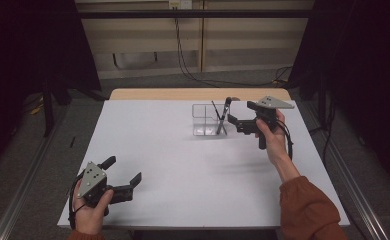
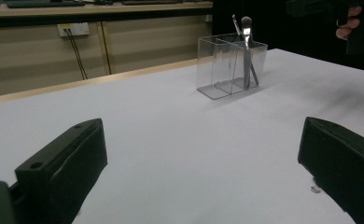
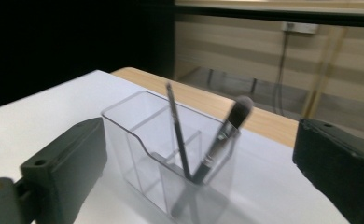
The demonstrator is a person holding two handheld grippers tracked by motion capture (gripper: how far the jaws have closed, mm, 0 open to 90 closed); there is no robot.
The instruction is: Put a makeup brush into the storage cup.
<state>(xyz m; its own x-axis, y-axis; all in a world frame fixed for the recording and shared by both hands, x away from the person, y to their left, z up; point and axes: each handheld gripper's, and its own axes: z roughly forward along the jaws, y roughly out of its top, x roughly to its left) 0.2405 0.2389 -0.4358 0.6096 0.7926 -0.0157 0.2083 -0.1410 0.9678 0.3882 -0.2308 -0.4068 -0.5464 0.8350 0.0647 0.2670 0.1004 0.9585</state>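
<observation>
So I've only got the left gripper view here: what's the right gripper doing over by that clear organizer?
Observer: The right gripper hangs just right of the clear organizer, jaws open, nothing between them.
Operator: Are both tools in one compartment?
Observer: Yes. In the right gripper view the makeup brush and the thin dark stick cross inside the same compartment.
Operator: Which end of the brush is up?
Observer: The bristle head is up, leaning over the organizer's rim.
</observation>
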